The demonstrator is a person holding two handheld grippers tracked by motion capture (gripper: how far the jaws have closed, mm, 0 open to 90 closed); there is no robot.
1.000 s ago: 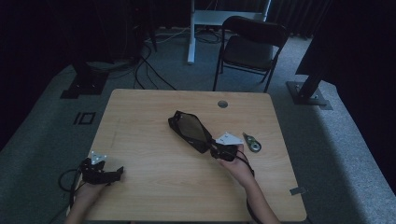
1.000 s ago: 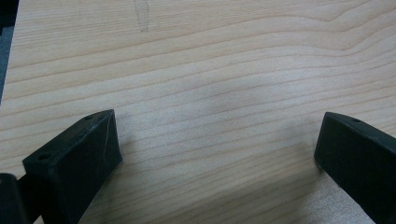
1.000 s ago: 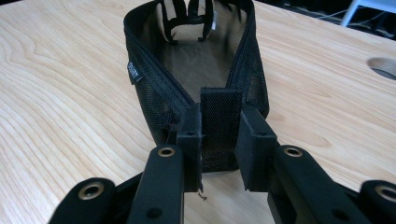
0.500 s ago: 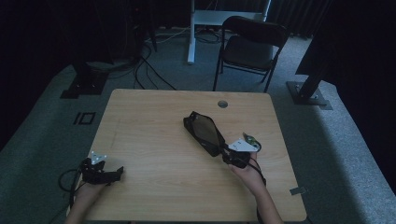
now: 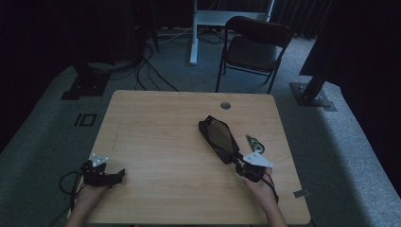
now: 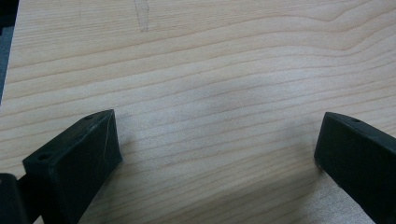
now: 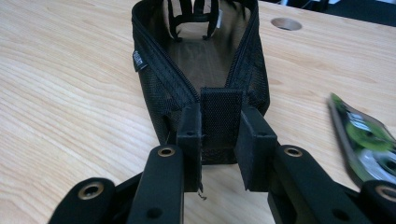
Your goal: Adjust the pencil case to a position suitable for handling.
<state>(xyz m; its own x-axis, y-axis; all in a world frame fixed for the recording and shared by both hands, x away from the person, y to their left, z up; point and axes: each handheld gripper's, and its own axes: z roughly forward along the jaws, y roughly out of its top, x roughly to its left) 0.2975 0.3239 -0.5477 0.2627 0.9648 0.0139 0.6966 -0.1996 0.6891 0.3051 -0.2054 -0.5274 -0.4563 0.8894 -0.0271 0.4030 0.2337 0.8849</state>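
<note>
A black mesh zip pouch (image 5: 219, 138) lies open on the wooden table (image 5: 161, 142), right of centre. My right gripper (image 5: 239, 162) is at its near end, shut on the pouch's black fabric end tab. In the right gripper view the two jaws press that tab from both sides (image 7: 220, 126), and the pouch (image 7: 205, 60) stretches away with its zip open. My left gripper (image 5: 118, 174) rests near the table's front left corner. Its jaws stand wide apart over bare wood (image 6: 217, 144), with nothing between them.
A flat green and white packet (image 5: 254, 143) lies just right of the pouch, beside my right gripper (image 7: 364, 140). A round cable hole (image 5: 225, 105) is near the table's far edge. A folding chair (image 5: 255, 45) stands behind the table.
My right gripper has moved to the right and slightly toward the front edge, dragging the pouch along with it, up beside the green packet. The left gripper has kept still.
</note>
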